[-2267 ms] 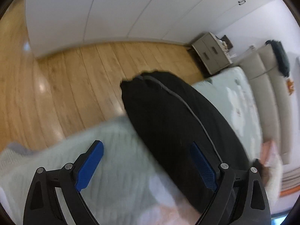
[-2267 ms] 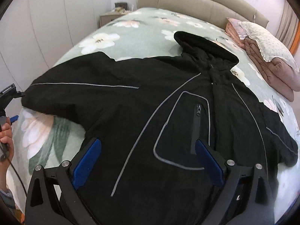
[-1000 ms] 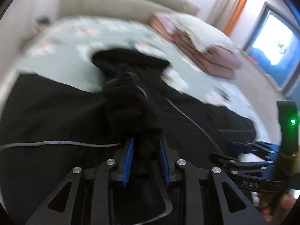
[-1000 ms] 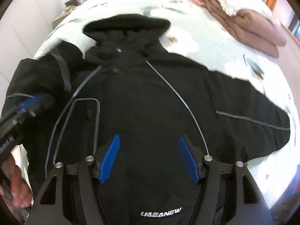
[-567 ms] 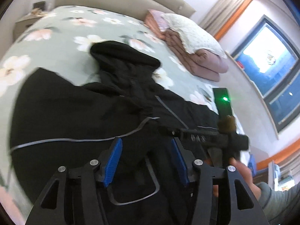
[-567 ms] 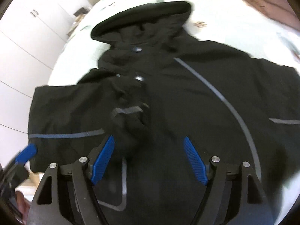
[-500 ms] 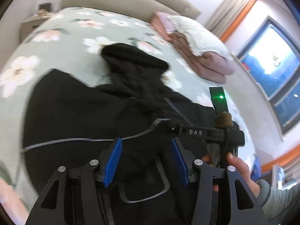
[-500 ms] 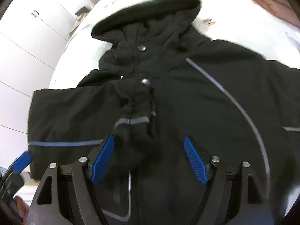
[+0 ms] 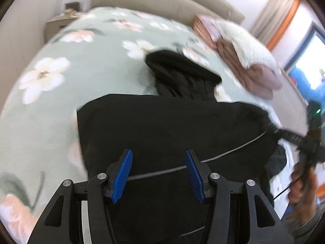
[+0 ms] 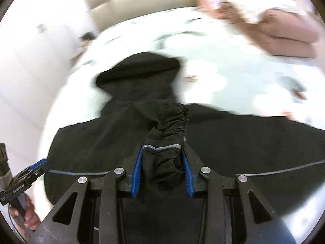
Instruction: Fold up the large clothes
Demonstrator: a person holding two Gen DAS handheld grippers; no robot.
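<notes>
Half a second ago the right gripper (image 10: 161,169) stood with its jaws wide over the black jacket (image 9: 172,126), the gathered sleeve cuff (image 10: 165,152) lying loose between them. Now the jaws are closing and the blue pads (image 10: 136,169) press on that bunched cuff from both sides, so the cuff is clamped and lifted clear of the jacket's body. The left gripper (image 9: 158,174) has changed little: its jaws stand apart as before, released, with nothing pinched between them, and only the jacket's flat cloth and one grey piping line show below the gap. Its view has slid so that more of the jacket's folded left side fills the picture.

The jacket lies spread on the bed (image 9: 61,81), on the flowered green cover, with its hood (image 9: 180,69) pointing toward the headboard (image 9: 162,4) and the folded pink blanket (image 9: 258,73) off to the hood's right. The left sleeve is folded in across the chest.

Both grippers point steeply down at the jacket. In the left view the person's right hand (image 9: 302,185) grips its handle beyond the jacket's right edge; in the right view the left hand (image 10: 26,213) is at the jacket's left edge.
</notes>
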